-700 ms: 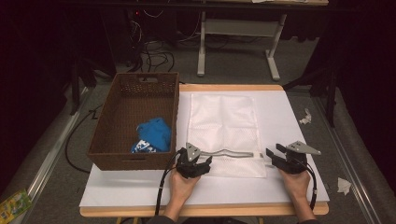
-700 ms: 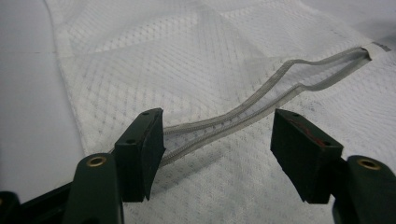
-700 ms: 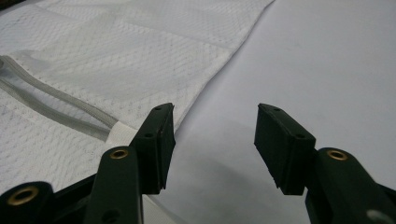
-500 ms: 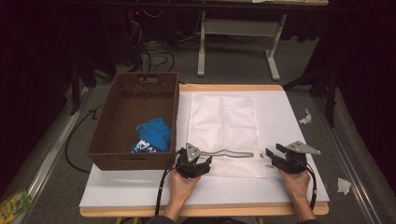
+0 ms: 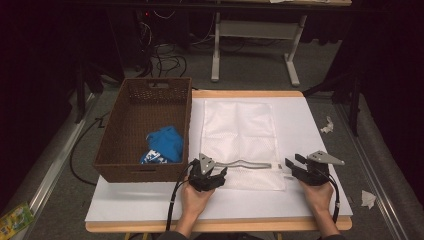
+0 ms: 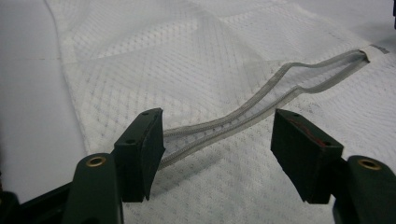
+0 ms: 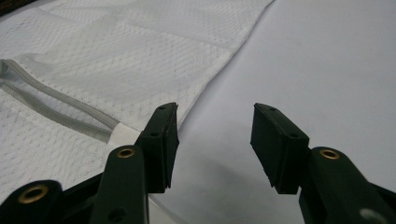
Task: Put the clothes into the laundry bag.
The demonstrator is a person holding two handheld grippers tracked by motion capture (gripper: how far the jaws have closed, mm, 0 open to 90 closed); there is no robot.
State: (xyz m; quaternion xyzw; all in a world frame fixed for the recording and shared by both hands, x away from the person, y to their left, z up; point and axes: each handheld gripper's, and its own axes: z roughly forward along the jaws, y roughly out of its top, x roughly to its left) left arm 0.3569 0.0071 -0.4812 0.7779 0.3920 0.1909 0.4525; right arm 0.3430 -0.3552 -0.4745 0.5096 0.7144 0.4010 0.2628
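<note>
White mesh laundry bag [image 5: 241, 135] of soft, light, floppy fabric lies flat just right of the brown wicker basket [image 5: 145, 125]; I judge its raised grey zipper band [image 6: 261, 105] the firmest place to pinch. Left gripper [image 5: 206, 176] stands wide astride that band, not pressing, and right gripper [image 5: 300, 167] gapes over bare tabletop beside the bag's corner. Blue cloth [image 5: 164, 142] rests in the basket; nothing blocks.
</note>
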